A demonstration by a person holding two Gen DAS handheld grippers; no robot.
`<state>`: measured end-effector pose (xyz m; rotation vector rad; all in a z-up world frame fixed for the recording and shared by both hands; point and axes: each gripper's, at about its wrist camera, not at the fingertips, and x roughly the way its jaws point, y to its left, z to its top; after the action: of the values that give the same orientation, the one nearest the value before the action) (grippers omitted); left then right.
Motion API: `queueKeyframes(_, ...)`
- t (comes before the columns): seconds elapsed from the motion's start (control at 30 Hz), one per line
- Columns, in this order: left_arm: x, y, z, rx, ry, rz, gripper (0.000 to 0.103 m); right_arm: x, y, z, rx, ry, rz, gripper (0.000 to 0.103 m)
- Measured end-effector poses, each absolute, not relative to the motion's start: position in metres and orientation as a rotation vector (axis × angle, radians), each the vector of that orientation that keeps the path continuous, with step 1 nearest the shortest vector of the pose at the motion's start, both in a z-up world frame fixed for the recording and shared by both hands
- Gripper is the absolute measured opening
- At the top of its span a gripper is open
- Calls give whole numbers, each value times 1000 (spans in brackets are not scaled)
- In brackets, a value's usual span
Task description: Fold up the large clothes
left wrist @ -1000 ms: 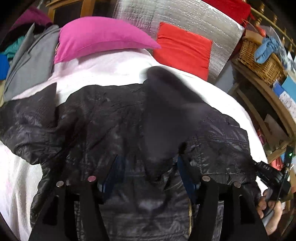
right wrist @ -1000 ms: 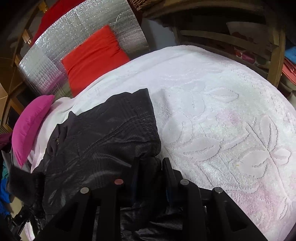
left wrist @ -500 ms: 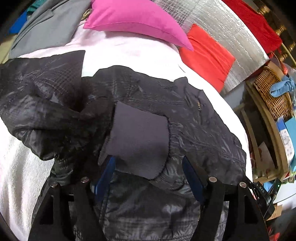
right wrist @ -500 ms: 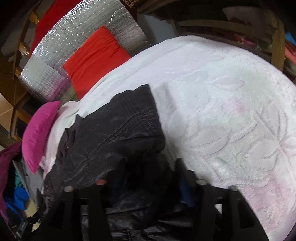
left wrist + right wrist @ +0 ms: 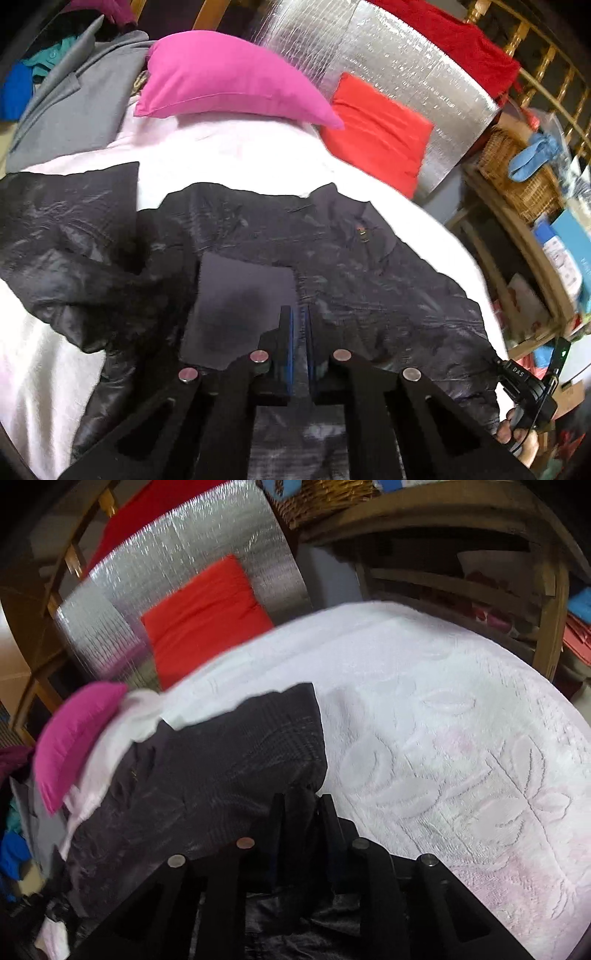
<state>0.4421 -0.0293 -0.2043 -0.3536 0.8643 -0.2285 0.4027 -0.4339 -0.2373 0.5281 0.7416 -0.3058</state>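
Left gripper (image 5: pixel 299 332): fingers nearly closed, a thin gap between the blue pads, poised above the black jacket (image 5: pixel 369 266) beside its grey cuff (image 5: pixel 240 295); right gripper (image 5: pixel 301 812): fingers clamped on jacket fabric; jacket spread over the white bedspread (image 5: pixel 461 738).

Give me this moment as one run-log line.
task: fold jacket | left gripper: nearly shut over jacket, grip unclear | right gripper: shut on jacket edge | jacket on white bedspread | fold not done
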Motion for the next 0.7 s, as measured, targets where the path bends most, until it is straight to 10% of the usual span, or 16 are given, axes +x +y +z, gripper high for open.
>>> queueKeyframes(0.17, 453, -25, -223, -329, 977, -157, 11, 408, -446, -249, 603, 815, -278, 23)
queueKeyframes(0.23, 456, -23, -227, -355, 1016, -156, 59, 405, -453, -246, 657, 806, -263, 28)
queueKeyframes(0.3, 455, -18, -232, -376, 1010, -143, 77, 402, -458, -246, 705, 796, -249, 51)
queueKeyframes(0.5, 457, -20, -242, -358, 1006, -119, 74, 409, -459, -263, 745, 837, -237, 60)
queueKeyframes(0.7, 461, -22, -247, -315, 996, -62, 27, 408, -438, -246, 573, 779, -270, 29)
